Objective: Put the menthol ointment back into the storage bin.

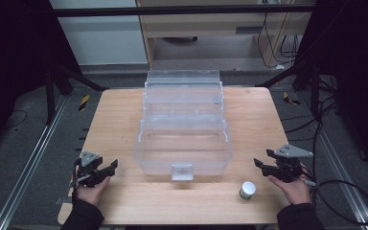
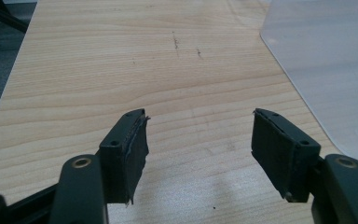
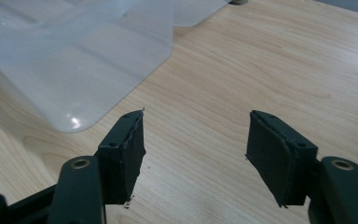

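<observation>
Jar [image 1: 247,189] near the right gripper [image 1: 263,165], upright on the table's [image 1: 120,120] front edge, both grippers empty.

Small with a white lid, the jar stands just ahead of the right hand [image 1: 294,188] and well right of the clear plastic box [image 1: 184,125]. It looks light and stiff, probably smooth-sided, so it may slip or tip if nudged; a grip across the body below the lid seems safest. The right gripper's jaws stand apart over bare wood, and the left gripper [image 2: 198,140] is likewise spread wide, holding nothing.
</observation>
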The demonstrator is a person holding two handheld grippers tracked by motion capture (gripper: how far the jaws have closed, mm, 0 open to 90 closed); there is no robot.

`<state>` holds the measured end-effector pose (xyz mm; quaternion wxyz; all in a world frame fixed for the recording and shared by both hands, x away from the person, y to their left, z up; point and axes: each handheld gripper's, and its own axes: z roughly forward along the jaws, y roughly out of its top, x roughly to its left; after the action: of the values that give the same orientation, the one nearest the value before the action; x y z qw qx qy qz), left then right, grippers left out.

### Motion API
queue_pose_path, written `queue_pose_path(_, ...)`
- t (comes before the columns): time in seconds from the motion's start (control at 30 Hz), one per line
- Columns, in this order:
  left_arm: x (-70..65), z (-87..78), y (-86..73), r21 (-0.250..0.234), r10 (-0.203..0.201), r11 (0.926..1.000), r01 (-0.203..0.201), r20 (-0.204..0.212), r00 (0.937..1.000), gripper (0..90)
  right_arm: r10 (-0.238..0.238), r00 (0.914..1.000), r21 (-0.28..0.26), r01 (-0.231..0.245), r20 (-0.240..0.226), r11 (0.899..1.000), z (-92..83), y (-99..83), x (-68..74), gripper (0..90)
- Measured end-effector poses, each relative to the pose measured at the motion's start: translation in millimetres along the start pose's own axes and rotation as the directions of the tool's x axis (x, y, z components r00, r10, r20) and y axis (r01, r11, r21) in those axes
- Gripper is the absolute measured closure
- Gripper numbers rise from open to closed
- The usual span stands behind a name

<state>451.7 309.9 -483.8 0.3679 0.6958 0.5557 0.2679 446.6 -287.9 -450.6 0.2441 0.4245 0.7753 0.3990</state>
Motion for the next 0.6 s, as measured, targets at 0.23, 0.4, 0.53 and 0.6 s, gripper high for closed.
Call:
queue_pose_path(0.23, -0.9, 0.1, -0.1, 0.002, 0.01, 1.0, -0.01, 0.004, 0.9999, 35.6, -0.039, 0.9989, 0.005, 0.039, -0.025, 0.999, -9.9, 23.5, 2.3, 33.0)
queue_pose_path(0.4, -0.7, -0.7, 0.0, 0.0, 0.009, 1.0, -0.009, 0.004, 1.0, 35.8, -0.052, 0.9977, 0.021, 0.053, -0.044, 0.998, -16.4, 38.0, 3.6, 30.7)
queue_pose_path(0.53, -1.2, -0.3, -0.1, -0.001, 0.011, 0.9999, -0.011, 0.004, 0.9999, 36.0, -0.086, 0.9949, 0.036, 0.088, -0.052, 0.995, -20.7, 49.4, 5.2, 28.5)
queue_pose_path(0.6, -1.1, -0.3, 0.0, 0.0, 0.011, 0.9999, -0.011, 0.005, 0.9999, 36.0, -0.095, 0.9939, 0.039, 0.098, -0.055, 0.994, -21.1, 50.9, 5.6, 28.3)
